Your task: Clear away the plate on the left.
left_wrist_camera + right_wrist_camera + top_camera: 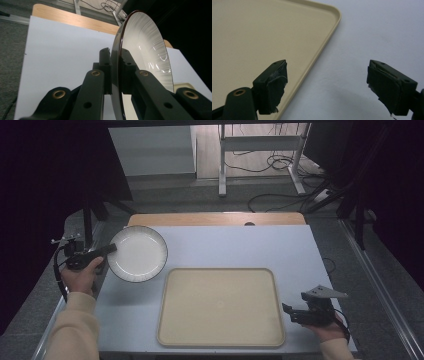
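Note:
A white plate (pixel 137 253) with a dark rim hangs tilted over the table's left side, held at its left edge by my left gripper (pixel 109 249), which is shut on it. In the left gripper view the plate (pixel 145 47) stands on edge between the two black jaws, and my left gripper (pixel 115 60) clamps its rim. A beige tray (pixel 220 306) lies flat at the table's middle front. My right gripper (pixel 289 312) rests open just off the tray's right edge. In the right gripper view that gripper (pixel 327 75) straddles the tray's rim (pixel 322 47) with nothing between its fingers.
The white tabletop (pixel 235 245) has a wooden strip (pixel 215 219) along its far edge. Beyond it stand a metal desk frame (pixel 260 150) and loose cables (pixel 280 165) on the floor. Dark curtains flank both sides.

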{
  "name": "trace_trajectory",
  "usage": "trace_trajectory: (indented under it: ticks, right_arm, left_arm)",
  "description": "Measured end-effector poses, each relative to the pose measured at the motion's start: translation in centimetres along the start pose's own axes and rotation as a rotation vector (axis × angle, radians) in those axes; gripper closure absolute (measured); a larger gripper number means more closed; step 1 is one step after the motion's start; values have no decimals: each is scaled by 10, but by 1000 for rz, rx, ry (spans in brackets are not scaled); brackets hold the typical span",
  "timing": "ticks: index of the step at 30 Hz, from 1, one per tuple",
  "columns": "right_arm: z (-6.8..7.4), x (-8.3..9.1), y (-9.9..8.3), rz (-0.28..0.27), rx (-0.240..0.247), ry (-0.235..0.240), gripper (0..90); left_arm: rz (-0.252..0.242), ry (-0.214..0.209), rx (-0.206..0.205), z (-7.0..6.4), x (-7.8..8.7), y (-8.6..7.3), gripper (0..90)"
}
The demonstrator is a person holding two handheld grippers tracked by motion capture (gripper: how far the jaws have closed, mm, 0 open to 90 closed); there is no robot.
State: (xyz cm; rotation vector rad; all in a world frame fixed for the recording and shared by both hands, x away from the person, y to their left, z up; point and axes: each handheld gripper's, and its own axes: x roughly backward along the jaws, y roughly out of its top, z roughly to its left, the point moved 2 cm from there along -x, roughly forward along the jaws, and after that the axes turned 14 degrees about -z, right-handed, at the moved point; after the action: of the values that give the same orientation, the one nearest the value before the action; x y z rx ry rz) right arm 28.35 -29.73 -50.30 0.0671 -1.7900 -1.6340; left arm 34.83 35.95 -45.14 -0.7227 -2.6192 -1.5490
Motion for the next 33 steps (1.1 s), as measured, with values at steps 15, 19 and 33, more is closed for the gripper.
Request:
trace_trajectory:
  ticks: [15,19,33]
  right_arm:
    - [2,-1,2,-9,8,-6,170]
    - [2,-1,2,-9,10,-8,170]
    - [3,-1,3,-10,13,-5,170]
  left_arm:
    - [10,-47,-17,-30,9,-10,832]
    - [19,-54,-10,-37,8,-13,832]
    - [47,-116,-29,-63,0,-25,832]
